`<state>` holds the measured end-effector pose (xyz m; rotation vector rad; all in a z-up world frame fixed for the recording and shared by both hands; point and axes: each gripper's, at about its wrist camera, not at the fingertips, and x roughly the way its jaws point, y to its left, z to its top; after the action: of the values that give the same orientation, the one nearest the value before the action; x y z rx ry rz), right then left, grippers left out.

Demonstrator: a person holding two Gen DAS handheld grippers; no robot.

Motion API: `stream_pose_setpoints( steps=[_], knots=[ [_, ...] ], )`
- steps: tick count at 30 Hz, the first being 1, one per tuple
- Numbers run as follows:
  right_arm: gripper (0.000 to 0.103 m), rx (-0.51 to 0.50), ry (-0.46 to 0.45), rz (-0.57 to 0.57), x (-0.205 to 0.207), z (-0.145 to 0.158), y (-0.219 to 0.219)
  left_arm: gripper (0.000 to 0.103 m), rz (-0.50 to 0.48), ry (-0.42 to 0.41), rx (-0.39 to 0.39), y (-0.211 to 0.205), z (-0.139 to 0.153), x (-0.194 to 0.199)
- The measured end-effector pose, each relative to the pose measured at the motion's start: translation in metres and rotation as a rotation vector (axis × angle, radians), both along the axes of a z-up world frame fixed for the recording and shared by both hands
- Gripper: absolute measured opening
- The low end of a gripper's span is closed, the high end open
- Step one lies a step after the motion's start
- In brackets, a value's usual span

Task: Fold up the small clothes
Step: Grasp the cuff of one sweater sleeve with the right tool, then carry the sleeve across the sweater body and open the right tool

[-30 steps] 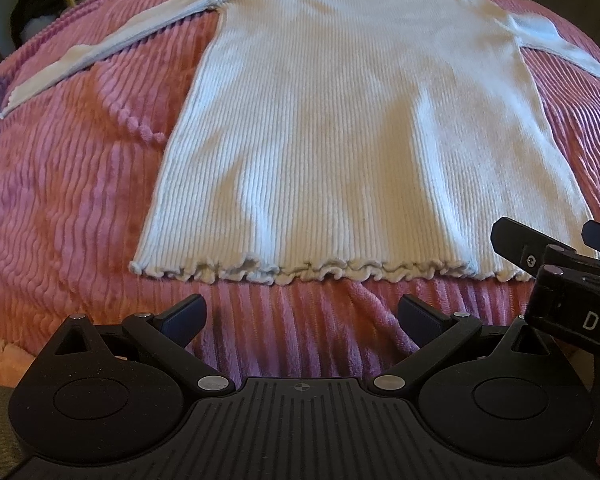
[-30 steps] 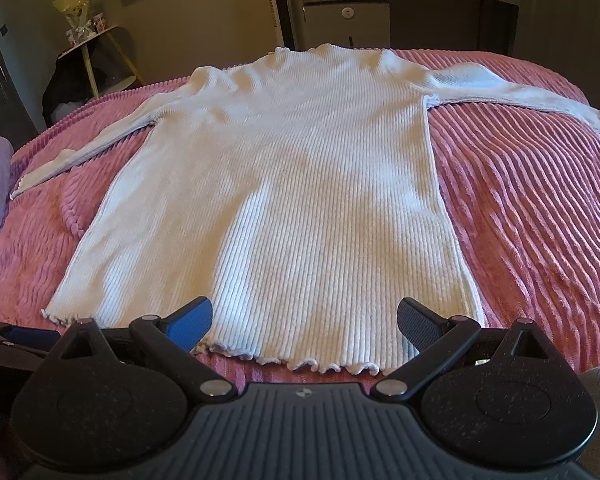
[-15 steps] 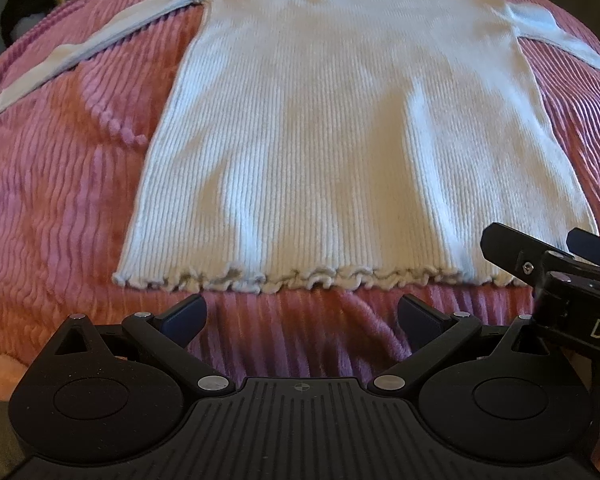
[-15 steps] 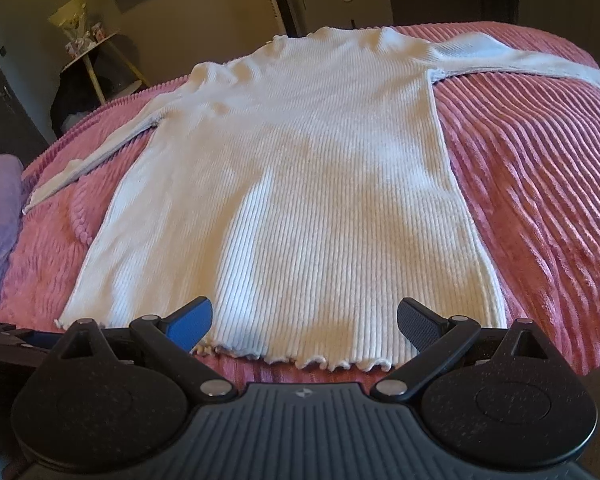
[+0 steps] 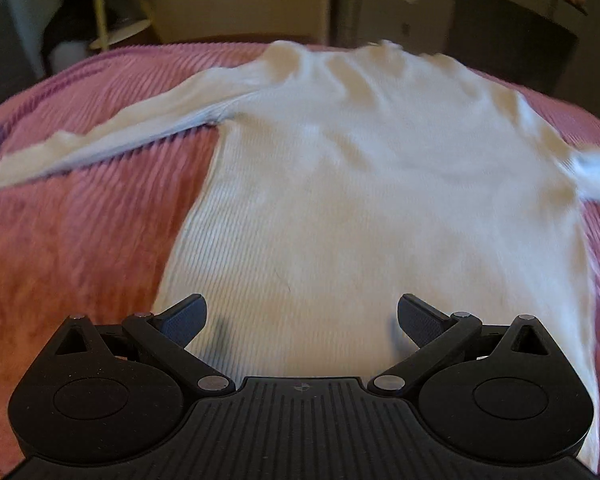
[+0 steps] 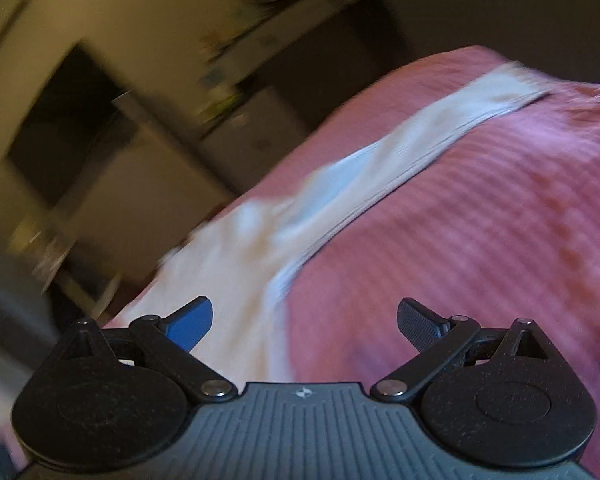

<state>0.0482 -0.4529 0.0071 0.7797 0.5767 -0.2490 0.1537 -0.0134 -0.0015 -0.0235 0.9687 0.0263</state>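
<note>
Left wrist view: left gripper point(image 5: 300, 320) with jaws spread wide and empty, low over the body of the white ribbed top point(image 5: 360, 200), spread flat on the pink bedspread point(image 5: 80, 260); long axis straight ahead, collar farthest, one sleeve point(image 5: 112, 140) trailing left.

Right wrist view, blurred and tilted: right gripper point(image 6: 304, 324) likewise wide apart, gripping nothing; other sleeve point(image 6: 400, 152) running diagonally away up-right, so probably nearer this hand.

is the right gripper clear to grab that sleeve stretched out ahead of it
Probably yes. The right gripper is open, and the white sleeve lies flat on the pink bedspread ahead with nothing over it. The view is blurred, so the gap is hard to judge.
</note>
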Motion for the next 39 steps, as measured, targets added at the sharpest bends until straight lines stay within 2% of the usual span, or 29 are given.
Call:
stream_pose_setpoints(
  steps=[3,5,8,9,10,13,17,20,22,24,27,30,33,36,39],
  knots=[
    [0.099,-0.002,-0.033,-0.081,0.015,-0.004,-0.048,0.103,0.054,-0.024,-0.024,0.009,-0.022,0.011],
    [0.094,-0.038,-0.049,-0.133,0.028,-0.006,-0.08,0.103,0.063,-0.043,-0.014,0.011,-0.028,0.018],
    [0.068,-0.034,-0.061,-0.239,0.046,-0.02,-0.131,0.103,0.055,-0.083,0.008,0.01,-0.031,0.026],
    [0.051,-0.011,-0.047,-0.288,0.052,-0.031,-0.149,0.103,0.041,-0.09,0.027,0.008,-0.034,0.028],
    [0.038,0.014,-0.029,-0.33,0.057,-0.04,-0.163,0.103,0.024,-0.1,0.051,0.005,-0.036,0.029],
    [0.037,0.09,-0.004,-0.453,0.065,-0.067,-0.194,0.103,-0.003,-0.145,0.081,0.001,-0.04,0.03],
    [0.037,0.219,-0.041,-0.559,0.069,-0.097,-0.218,0.103,0.009,-0.168,0.033,0.006,-0.043,0.035],
    [0.023,0.273,-0.099,-0.628,0.069,-0.106,-0.223,0.103,0.015,-0.191,0.015,0.008,-0.045,0.035],
    [0.008,0.275,-0.107,-0.631,0.071,-0.104,-0.225,0.103,0.01,-0.199,0.018,0.007,-0.046,0.034],
    [0.008,0.196,-0.121,-0.605,0.075,-0.087,-0.217,0.103,0.004,-0.202,0.028,0.005,-0.047,0.032],
    [0.008,0.021,-0.192,-0.48,0.083,-0.041,-0.184,0.103,-0.001,-0.189,0.024,0.006,-0.045,0.033],
    [0.008,-0.094,-0.253,-0.321,0.098,0.001,-0.134,0.103,-0.002,-0.174,0.005,0.01,-0.045,0.034],
    [0.008,-0.181,-0.298,-0.128,0.119,0.031,-0.06,0.103,-0.021,-0.173,0.0,0.012,-0.044,0.034],
    [0.008,-0.234,-0.308,0.074,0.145,0.037,0.022,0.103,-0.046,-0.176,-0.004,0.015,-0.044,0.032],
    [0.008,-0.254,-0.267,0.26,0.17,0.016,0.111,0.103,-0.071,-0.177,-0.007,0.017,-0.044,0.03]
  ],
)
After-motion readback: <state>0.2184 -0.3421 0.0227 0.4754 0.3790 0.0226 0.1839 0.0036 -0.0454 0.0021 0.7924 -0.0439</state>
